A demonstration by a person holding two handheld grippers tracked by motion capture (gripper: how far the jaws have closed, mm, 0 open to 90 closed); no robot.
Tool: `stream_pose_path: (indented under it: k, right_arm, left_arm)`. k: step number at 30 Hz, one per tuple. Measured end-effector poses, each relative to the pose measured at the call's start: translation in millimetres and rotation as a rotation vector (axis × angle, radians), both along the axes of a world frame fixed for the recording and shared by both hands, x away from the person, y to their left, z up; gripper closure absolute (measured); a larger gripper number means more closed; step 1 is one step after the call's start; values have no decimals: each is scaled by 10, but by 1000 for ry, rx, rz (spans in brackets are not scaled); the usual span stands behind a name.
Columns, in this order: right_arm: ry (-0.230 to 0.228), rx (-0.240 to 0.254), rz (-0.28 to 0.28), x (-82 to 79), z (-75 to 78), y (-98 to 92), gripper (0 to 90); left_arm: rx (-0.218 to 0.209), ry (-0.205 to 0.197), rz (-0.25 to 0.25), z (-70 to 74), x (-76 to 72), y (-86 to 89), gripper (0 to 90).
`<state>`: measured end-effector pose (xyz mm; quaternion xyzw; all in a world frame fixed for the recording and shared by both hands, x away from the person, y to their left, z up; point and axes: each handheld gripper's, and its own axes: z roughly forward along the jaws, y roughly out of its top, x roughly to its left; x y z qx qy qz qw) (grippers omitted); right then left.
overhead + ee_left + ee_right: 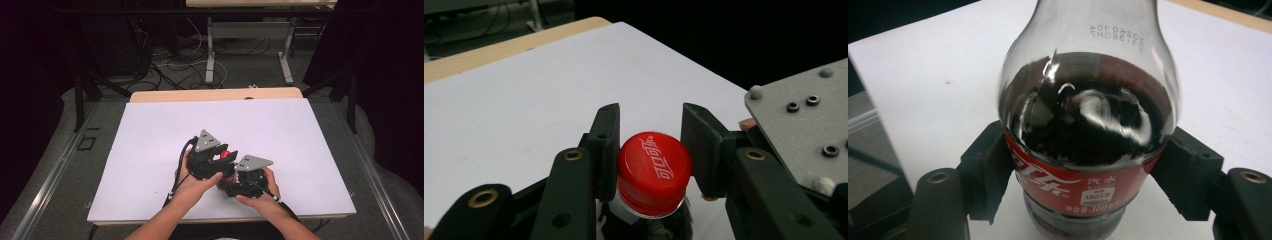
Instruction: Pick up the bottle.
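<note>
You are squeezing the cola bottle (1088,125) with your right gripper (245,180), near 6 o'clock on the white table (150,130). Your left gripper (649,150) is pinching the red cap (654,170), still on; unscrewing is probably left

From the high view we look forward and down over the whole desk (150,150), with the floor and cables beyond its far edge; both hands meet near the middle of its near half. From the left gripper view we sit very close behind the left claw (649,145), facing slightly downward onto the red cap (654,170) of the bottle (1088,125) and across the white desk top toward its far wooden edge. From the right gripper view we look from just behind the right claw (1088,175), at the bottle's body at close range. All three views share the bottle and the white desk top.
</note>
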<state>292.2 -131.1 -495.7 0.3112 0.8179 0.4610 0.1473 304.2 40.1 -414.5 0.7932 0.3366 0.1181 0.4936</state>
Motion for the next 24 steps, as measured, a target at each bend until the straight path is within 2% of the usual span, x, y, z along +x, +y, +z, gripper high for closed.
stream_pose_path:
  k: [2, 4, 5, 6, 9, 10, 11, 12, 14, 16, 17, 19, 24]
  right_arm:
    - [20, 13, 31, 16, 8, -19, 294]
    - [29, 12, 63, 25, 23, -43, 294]
    - [23, 21, 57, 24, 26, -39, 294]
    - [8, 21, 61, 24, 25, -37, 294]
    - [7, 26, 95, 26, 30, -48, 294]
    - [18, 19, 121, 28, 43, -60, 294]
    - [11, 36, 128, 26, 42, -60, 294]
    - [9, 39, 144, 20, 50, -61, 294]
    - [4, 42, 175, 5, 62, -61, 294]
    - [-6, 43, 200, -16, 71, -51, 295]
    - [-5, 48, 199, -20, 71, -44, 295]
    - [-5, 50, 206, -16, 63, -46, 294]
    - [-4, 45, 191, -12, 54, -41, 295]
  left_arm:
    - [-13, -5, -41, 15, 22, 39, 513]
    - [-23, -5, -50, 42, 26, 93, 474]
    - [-23, -5, -50, 42, 26, 93, 458]
    - [-49, 0, -62, 62, 31, 144, 454]
    - [-86, 20, -143, 83, 62, 213, 420]
    - [-92, 28, -188, 86, 75, 233, 416]
    - [-92, 29, -211, 85, 76, 242, 414]
    - [-76, 19, -238, 83, 83, 253, 415]
    - [-56, 16, -270, 70, 82, 255, 464]
    - [-48, 18, -269, 60, 74, 250, 507]
    - [-52, 25, -307, 54, 88, 265, 540]
    - [-48, 21, -292, 52, 69, 261, 607]
    - [-29, -9, -255, 47, 36, 233, 614]
